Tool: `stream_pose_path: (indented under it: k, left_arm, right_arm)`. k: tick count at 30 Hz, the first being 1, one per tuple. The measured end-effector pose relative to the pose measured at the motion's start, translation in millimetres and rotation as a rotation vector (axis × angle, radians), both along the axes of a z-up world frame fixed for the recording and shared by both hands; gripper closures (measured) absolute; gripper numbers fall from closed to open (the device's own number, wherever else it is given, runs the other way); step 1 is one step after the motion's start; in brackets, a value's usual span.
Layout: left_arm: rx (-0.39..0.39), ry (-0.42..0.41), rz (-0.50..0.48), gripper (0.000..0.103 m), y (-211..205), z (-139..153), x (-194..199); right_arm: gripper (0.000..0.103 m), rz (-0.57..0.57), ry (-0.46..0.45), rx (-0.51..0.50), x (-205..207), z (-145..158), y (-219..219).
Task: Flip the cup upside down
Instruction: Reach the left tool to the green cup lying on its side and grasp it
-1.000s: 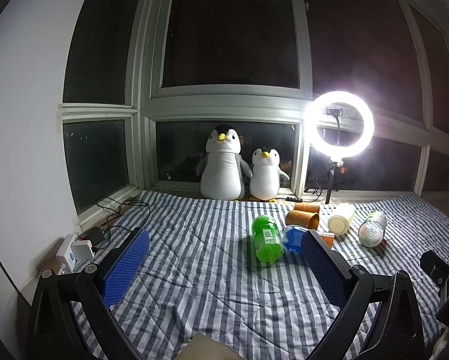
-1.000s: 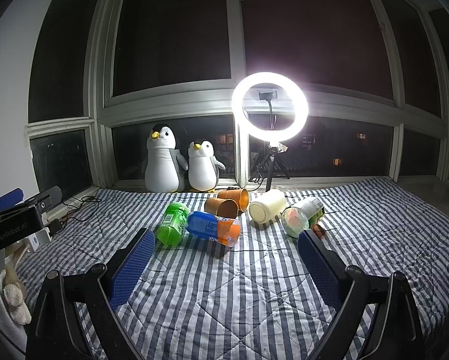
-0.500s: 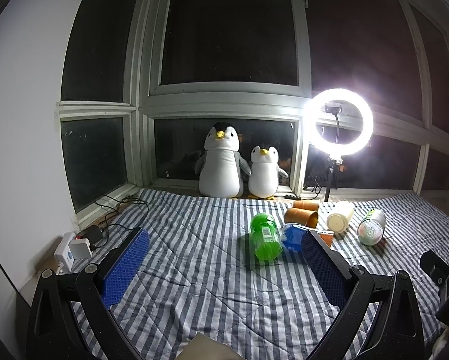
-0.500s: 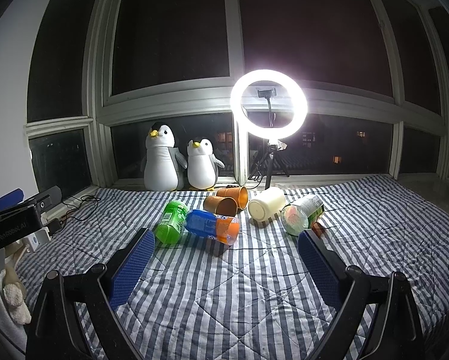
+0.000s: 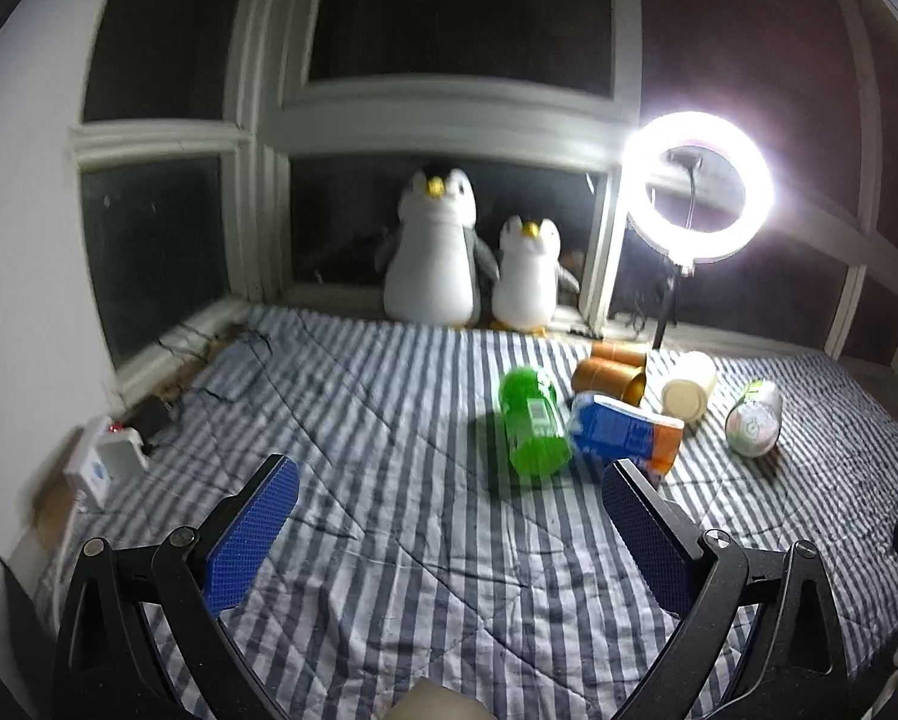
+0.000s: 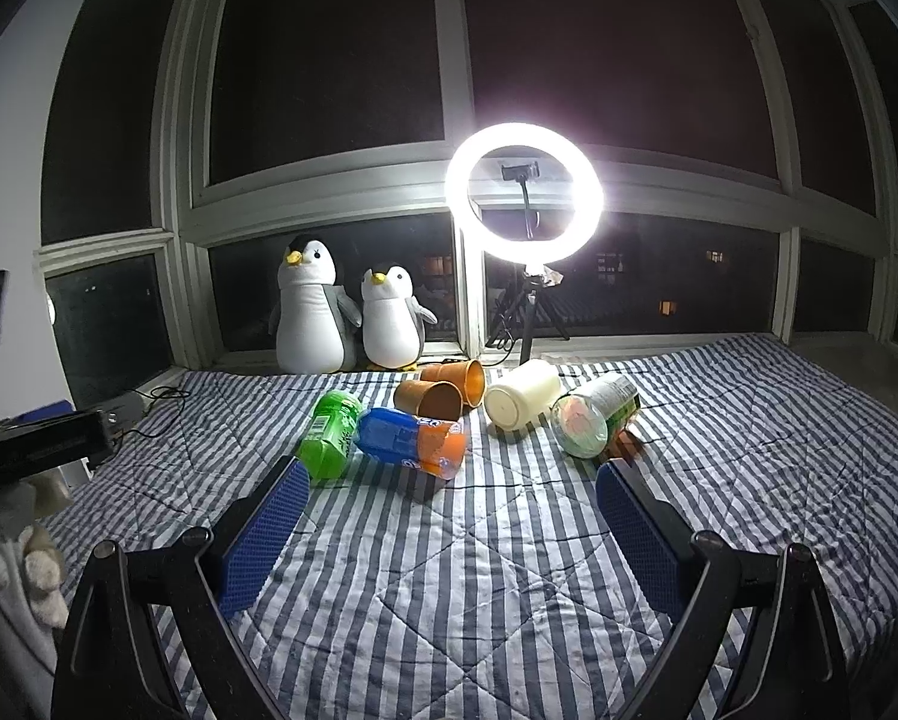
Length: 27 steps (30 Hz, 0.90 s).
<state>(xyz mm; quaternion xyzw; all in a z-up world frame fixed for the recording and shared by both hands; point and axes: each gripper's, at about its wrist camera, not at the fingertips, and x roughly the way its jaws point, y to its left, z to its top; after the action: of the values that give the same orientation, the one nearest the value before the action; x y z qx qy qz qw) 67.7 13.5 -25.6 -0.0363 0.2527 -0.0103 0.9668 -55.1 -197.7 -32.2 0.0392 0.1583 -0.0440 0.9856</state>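
Several cups lie on their sides on a striped blanket [image 6: 449, 570]: a green cup [image 6: 329, 433], a blue and orange cup [image 6: 412, 439], two brown cups [image 6: 430, 397], a cream cup [image 6: 521, 401] and a clear printed cup [image 6: 593, 415]. In the left wrist view the green cup [image 5: 532, 420] and the blue and orange cup [image 5: 626, 432] lie just beyond the fingers. My left gripper [image 5: 449, 474] is open and empty. My right gripper [image 6: 452, 474] is open and empty, short of the cups.
Two plush penguins [image 6: 314, 315] stand on the window sill behind the cups. A lit ring light [image 6: 524, 201] on a tripod stands at the back. Cables and a power strip [image 5: 110, 450] lie at the blanket's left edge. The left gripper's body [image 6: 41, 450] shows at left.
The left gripper has moved forward and tilted down toward the green and blue cups, which now look closer. The right gripper has barely moved. Both stay open.
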Motion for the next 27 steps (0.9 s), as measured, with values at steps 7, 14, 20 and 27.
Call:
stream_pose_path:
  k: [7,14,20,27]
  left_arm:
    - [-0.078,0.183,-0.039,0.001,6,-23,71]
    - [-0.119,0.328,-0.046,0.001,-2,-38,159]
    - [-0.104,0.419,-0.026,0.001,-21,-54,231]
    - [-0.125,0.529,-0.038,0.001,-45,-78,292]
  right_arm:
    - [0.008,-0.017,0.019,0.018,3,-8,-10]
    - [0.008,-0.031,0.04,0.035,7,-14,-18]
    - [0.008,-0.053,0.053,0.033,7,-16,-26]
    - [0.008,-0.076,0.079,0.034,11,-22,-37]
